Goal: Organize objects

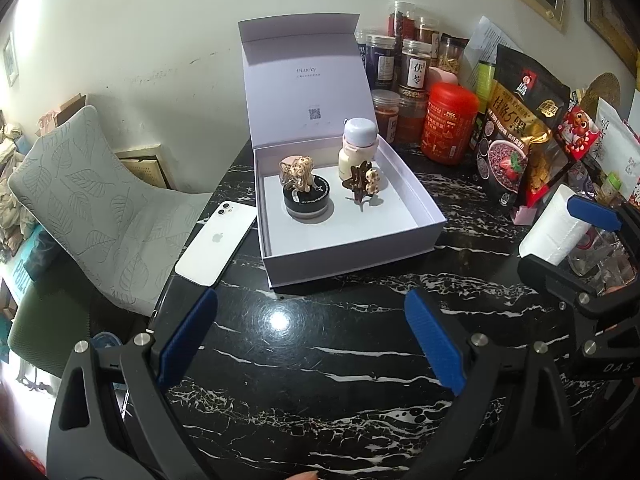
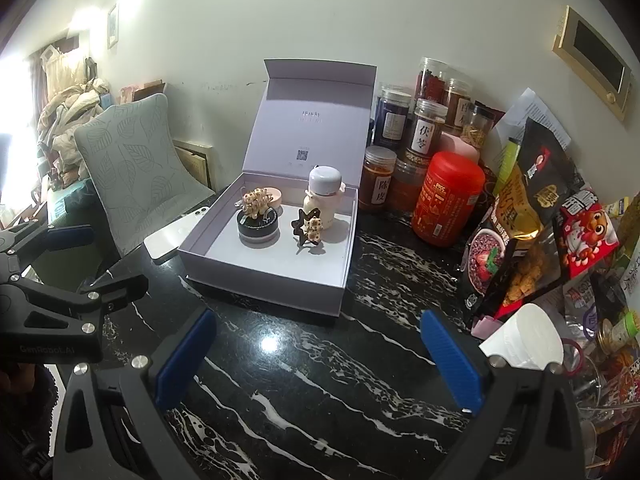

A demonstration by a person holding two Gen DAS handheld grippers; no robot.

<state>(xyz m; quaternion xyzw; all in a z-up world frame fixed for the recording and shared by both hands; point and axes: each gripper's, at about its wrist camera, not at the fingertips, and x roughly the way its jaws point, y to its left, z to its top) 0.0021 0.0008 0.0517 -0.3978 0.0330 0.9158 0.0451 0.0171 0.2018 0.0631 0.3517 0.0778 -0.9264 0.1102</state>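
Observation:
An open pale lilac gift box [image 1: 416,196] [image 2: 264,282] stands on the black marble table, its lid propped up behind. Inside it are a black round jar [image 1: 306,202] [image 2: 258,228] with a golden hair claw [image 1: 297,172] [image 2: 256,200] on top, a dark brown hair claw [image 1: 362,182] [image 2: 308,226], and a small cream bottle with a lilac cap [image 1: 357,146] [image 2: 323,192]. My left gripper [image 1: 312,340] hovers open over bare table in front of the box. My right gripper [image 2: 320,358] is open too, nothing between its blue pads.
A white phone [image 1: 216,244] [image 2: 176,232] lies face down left of the box. Jars, a red canister [image 1: 450,124] [image 2: 446,198] and snack bags [image 1: 516,136] [image 2: 516,224] crowd the right. A tissue roll [image 1: 554,230] [image 2: 524,342] lies near the right gripper. A grey chair [image 1: 80,200] stands left.

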